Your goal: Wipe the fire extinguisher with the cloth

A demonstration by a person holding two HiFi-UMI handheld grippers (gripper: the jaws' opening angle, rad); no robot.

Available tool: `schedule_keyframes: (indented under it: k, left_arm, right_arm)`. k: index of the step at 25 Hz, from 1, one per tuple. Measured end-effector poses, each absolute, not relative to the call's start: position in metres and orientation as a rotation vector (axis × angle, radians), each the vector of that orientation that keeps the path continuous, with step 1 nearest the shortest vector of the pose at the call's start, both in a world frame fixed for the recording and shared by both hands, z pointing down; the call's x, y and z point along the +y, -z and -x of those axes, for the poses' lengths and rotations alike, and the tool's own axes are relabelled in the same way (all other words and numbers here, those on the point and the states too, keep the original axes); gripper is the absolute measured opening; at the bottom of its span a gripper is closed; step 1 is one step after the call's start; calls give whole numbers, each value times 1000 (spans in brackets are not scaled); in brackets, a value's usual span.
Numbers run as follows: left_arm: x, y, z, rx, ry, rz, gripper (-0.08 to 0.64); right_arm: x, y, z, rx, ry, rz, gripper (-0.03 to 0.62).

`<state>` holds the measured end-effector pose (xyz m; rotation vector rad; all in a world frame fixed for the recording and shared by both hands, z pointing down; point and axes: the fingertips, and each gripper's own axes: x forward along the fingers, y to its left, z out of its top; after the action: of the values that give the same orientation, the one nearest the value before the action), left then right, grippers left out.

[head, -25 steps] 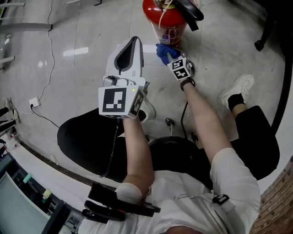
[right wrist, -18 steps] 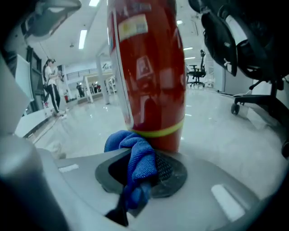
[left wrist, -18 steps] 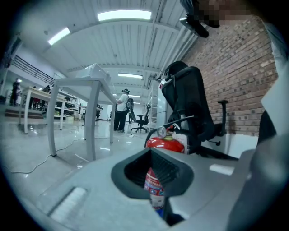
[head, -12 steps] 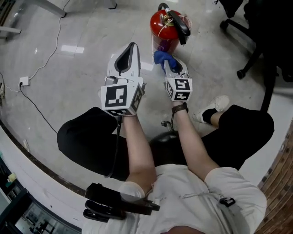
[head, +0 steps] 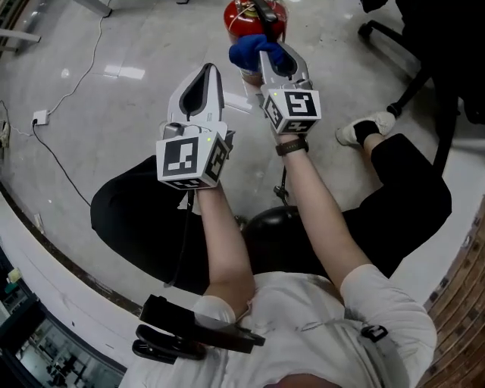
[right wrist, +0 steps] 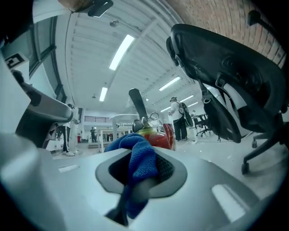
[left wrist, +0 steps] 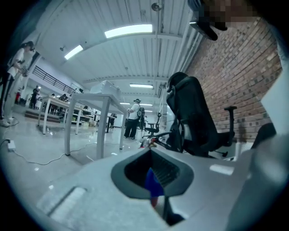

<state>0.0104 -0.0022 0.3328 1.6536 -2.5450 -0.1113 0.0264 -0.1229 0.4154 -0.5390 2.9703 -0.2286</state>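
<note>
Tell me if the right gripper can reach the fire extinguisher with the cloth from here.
Probably yes. The right gripper, shut on the blue cloth, points at the fire extinguisher standing just ahead, and nothing visible lies between them.

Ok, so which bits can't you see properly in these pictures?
- Fire extinguisher: in the head view the top edge cuts it off, and the cloth in the right hand-held gripper covers its front.
- Its lower body: in the right gripper view, hidden behind the cloth.
- Whether the cloth touches it: unclear in every view.
- Distant people: in the left gripper view, too small.
</note>
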Motion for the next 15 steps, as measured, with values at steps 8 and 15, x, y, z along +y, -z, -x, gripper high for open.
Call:
schedule_keyframes:
  k: [8, 15]
  left_arm:
    - [-40, -350, 0, -2525, 59, -1637, 0]
    - [-50, -404, 24, -2487, -30, -1556, 0]
  right_arm:
    - [-103, -543, -15, 3241, 32, 324, 64]
    - [-69, -728, 10, 3682, -167, -110, 62]
